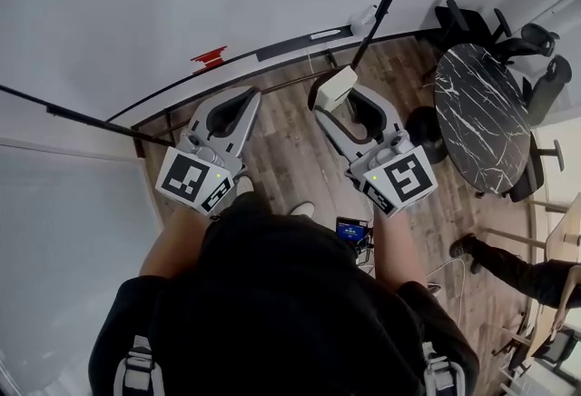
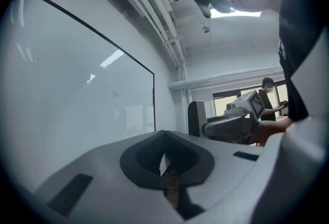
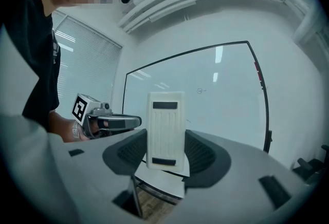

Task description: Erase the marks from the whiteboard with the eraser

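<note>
Approach stage, judged. Right tool [image 3: 165,159] clamps the white ribbed plastic eraser [image 3: 165,128]; left tool [image 2: 165,160] closed, empty. Next: carry it to the small circled mark [image 3: 199,91] on the black-framed whiteboard [image 3: 226,110].

No legible writing; only square markers [image 1: 191,178] on left cube [image 1: 216,195] and right cube [image 1: 406,180]

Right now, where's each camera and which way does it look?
Head view: on the person's head, looking down at left gripper, right gripper, forearms.
Left gripper view: rides that gripper, faces the whiteboard; its jaws shut.
Right gripper view: rides that gripper, faces the whiteboard; its jaws grip the eraser.
Both gripper views share the whiteboard and the other gripper.
</note>
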Tool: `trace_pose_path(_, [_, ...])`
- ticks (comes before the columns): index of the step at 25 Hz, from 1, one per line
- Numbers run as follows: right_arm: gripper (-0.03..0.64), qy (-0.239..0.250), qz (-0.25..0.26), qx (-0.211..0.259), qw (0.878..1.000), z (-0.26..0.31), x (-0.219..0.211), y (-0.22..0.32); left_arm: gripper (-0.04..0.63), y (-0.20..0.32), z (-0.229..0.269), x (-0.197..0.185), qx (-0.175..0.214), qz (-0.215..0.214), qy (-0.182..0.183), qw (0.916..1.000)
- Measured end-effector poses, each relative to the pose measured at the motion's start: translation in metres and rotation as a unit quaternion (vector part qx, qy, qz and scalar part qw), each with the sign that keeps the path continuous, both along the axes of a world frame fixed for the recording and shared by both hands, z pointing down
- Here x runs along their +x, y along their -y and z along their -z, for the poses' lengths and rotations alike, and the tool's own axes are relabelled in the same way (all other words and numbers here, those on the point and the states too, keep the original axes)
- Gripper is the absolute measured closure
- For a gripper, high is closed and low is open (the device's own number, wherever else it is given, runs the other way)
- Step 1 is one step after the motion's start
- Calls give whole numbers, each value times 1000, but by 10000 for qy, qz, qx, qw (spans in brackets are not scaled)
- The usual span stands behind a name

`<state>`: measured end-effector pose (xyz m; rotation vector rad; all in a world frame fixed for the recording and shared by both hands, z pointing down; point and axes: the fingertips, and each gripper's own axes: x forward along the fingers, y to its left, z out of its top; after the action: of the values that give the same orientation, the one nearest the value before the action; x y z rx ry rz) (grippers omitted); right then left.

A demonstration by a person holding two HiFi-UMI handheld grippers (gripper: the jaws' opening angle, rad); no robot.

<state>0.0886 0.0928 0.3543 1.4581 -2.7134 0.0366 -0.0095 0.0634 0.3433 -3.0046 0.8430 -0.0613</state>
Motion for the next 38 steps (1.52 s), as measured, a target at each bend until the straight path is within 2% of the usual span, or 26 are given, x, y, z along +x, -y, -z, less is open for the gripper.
trace_pose_path(4, [390,27,-35,-27,10000,4,6,21,591,23,5,1,22,109,17,9999])
trace_pose_path(9, [391,-84,-214,-34,9997,14,10,77,591,82,13,3,27,104,-67,9999])
trace_pose_path(15, [391,-273,-403,186,9986,30,5,94,591,99,20,-1,178,73,-178,9997])
trace_pose_path(21, [391,-288,-720,260,9967,55,8,182,591,184,47,-14,345,50,-257,9991])
trace_pose_path(32, [390,-765,-1060,522,9900,100,-40,300,591,275,74,-40,550,-25,-330,9979])
trace_pose_path(38, [390,-811,-1299,608,9863,109,-45,333,591,295,77,-45,570,-14,-352,9978])
